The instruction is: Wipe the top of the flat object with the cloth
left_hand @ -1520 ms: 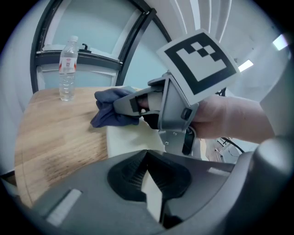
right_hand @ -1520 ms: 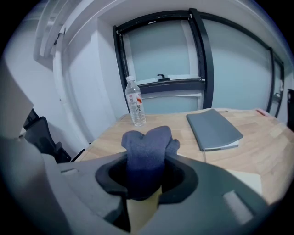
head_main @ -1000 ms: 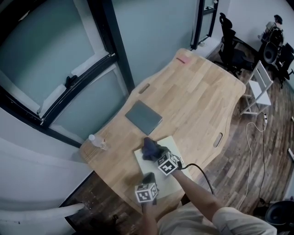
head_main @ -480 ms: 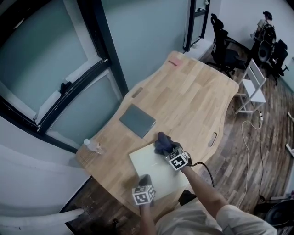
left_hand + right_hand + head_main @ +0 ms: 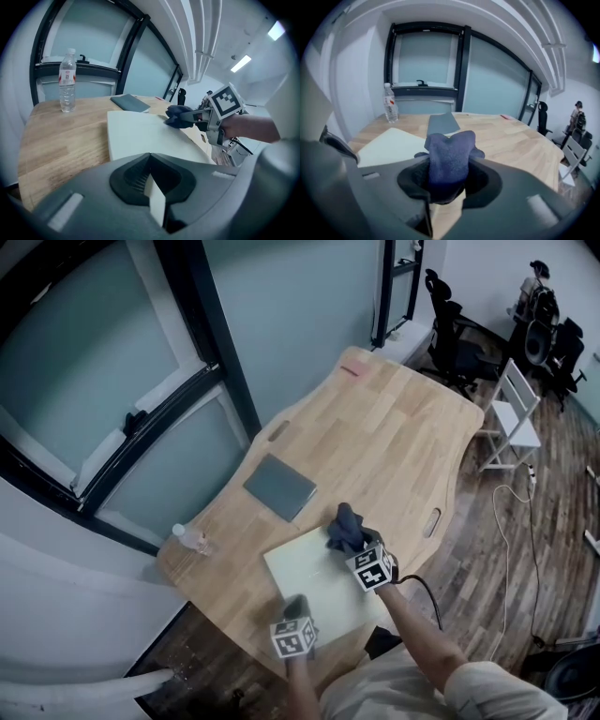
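Two grippers in play. Head view: I see the pale board (image 5: 314, 570) lying on the near end of the wooden table (image 5: 394, 446). The left gripper (image 5: 296, 602) sits at the board's near edge. The right gripper (image 5: 352, 544) is at the board's far right corner with the dark blue cloth (image 5: 346, 527) bunched at its tip, and the cloth rests on that corner. A grey slab (image 5: 279, 487) lies just beyond the board, apart from it. A water bottle (image 5: 190, 538) stands upright near the table's left edge, and a small pink item (image 5: 354, 369) is at the far end. A white chair (image 5: 521, 416) and a black office chair (image 5: 448, 310) stand on the floor to the right.

Left gripper view: the jaws are closed tight on a thin pale edge, the near rim of the board. The board stretches away from them. At its far right side the cloth touches the top surface, pinched in the right gripper, with a hand (image 5: 248, 126) behind it.

Right gripper view: the jaws are clamped on the cloth, which sticks up in a wad between them. The board lies low left of the jaws, the grey slab is straight ahead, and the bottle is at far left. I can see a person (image 5: 577, 119) standing far right.
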Tool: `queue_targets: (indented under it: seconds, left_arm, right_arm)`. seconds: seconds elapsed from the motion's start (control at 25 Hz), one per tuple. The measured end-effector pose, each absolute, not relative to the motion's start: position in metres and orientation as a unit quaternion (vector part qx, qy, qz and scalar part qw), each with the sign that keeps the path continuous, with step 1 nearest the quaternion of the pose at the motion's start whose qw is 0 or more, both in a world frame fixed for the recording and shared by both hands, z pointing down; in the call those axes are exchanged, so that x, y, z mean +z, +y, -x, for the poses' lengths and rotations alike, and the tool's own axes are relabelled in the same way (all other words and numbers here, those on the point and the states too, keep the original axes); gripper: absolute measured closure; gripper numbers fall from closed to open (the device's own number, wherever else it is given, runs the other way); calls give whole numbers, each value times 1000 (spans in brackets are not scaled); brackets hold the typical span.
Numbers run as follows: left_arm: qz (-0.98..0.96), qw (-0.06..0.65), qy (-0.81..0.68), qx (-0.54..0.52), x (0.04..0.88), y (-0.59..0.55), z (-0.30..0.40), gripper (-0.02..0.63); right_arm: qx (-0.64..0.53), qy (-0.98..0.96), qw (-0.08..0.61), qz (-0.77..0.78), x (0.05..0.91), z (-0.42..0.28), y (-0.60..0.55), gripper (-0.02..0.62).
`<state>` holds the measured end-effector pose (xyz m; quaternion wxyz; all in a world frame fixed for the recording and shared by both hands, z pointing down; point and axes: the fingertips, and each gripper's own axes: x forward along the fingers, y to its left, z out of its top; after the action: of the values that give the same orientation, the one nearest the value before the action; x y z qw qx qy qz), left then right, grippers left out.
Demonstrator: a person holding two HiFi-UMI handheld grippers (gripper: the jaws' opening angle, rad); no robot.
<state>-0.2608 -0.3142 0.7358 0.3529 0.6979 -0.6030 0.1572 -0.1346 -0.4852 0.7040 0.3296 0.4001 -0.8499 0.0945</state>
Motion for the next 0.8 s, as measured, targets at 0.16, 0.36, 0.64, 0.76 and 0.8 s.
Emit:
queue_targets:
  seconds: [0.16, 0.36, 0.64, 0.76, 0.8]
  left_arm:
    - [-713, 329, -595, 171, 728, -309, 252, 598]
    - [-721, 321, -585, 187, 732, -278, 239, 598]
    - [-703, 332, -600, 187, 745, -274, 243, 598]
    - [-699, 337, -602, 187, 745, -274, 244, 598]
    - [-698, 337, -603, 187, 745, -273, 243, 598]
  right_arm:
    - [86, -918, 262, -286, 671, 214, -442, 457]
    - [93, -948, 256, -163, 667, 292, -380, 457]
    - [66, -932, 349, -71, 732, 319, -329, 457]
    - [52, -931, 352, -84, 731, 320, -331, 457]
    - [48, -930, 355, -88, 729, 320, -331, 457]
